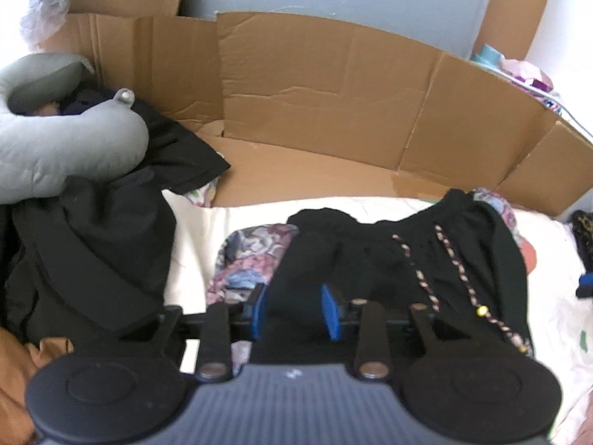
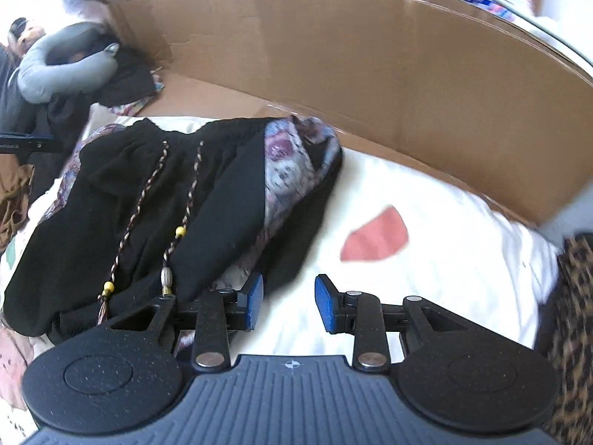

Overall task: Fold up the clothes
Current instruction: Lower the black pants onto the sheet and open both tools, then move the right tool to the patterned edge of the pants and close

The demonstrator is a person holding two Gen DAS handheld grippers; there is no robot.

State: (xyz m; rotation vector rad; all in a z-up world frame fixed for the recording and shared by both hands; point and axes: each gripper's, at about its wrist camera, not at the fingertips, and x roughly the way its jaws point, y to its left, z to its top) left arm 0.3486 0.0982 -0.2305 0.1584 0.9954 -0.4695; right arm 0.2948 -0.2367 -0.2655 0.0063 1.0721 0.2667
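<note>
The black garment with its braided cords lies folded at left centre on the white bed sheet, both the left gripper and the right gripper have parted, empty fingers, so smoothing its loose right edge seems wise.

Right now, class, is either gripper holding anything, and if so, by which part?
Nothing is held. The left gripper is open over the black garment, pads not pressing it; the right gripper is open over the white sheet.

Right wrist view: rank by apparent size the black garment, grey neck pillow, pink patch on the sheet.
1. black garment
2. grey neck pillow, farther off, so true size unsure
3. pink patch
</note>
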